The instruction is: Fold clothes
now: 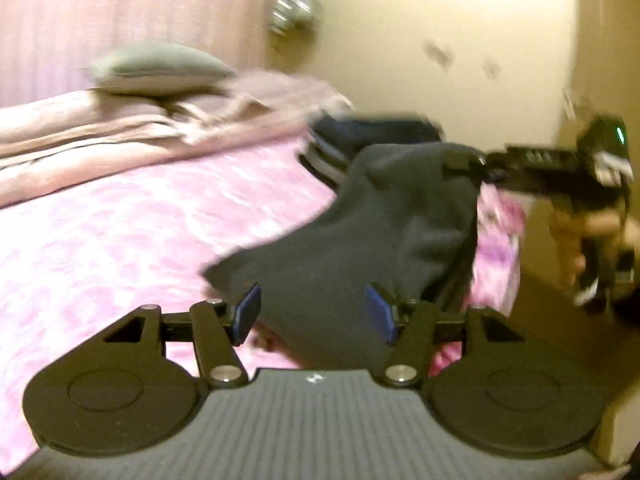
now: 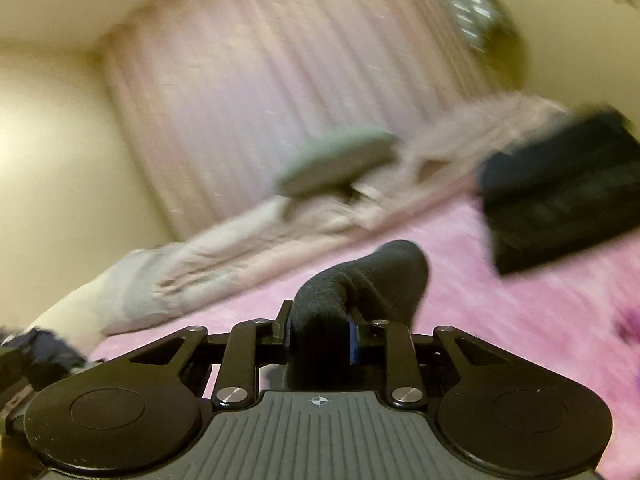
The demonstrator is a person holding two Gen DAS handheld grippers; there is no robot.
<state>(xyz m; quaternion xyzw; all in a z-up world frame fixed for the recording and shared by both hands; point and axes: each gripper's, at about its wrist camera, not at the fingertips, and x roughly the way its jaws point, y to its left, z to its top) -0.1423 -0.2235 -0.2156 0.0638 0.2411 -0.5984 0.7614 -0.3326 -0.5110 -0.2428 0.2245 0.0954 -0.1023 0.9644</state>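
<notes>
Pinching dark garment [image 2: 360,280]: right hand-held gripper [image 2: 320,330] | left hand-held gripper [image 1: 314,314] spread | pink bed [image 1: 120,240] beneath

The right gripper [image 2: 319,330] pinches a bunched dark garment [image 2: 360,284] above a pink bedspread [image 2: 520,320]; a folded dark stack [image 2: 560,192] lies ahead, to its right.

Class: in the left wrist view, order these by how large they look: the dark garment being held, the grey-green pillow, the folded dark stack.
1. dark garment, though it is nearest the camera
2. grey-green pillow
3. folded dark stack, partly hidden behind the garment, so its place is unsure
</notes>
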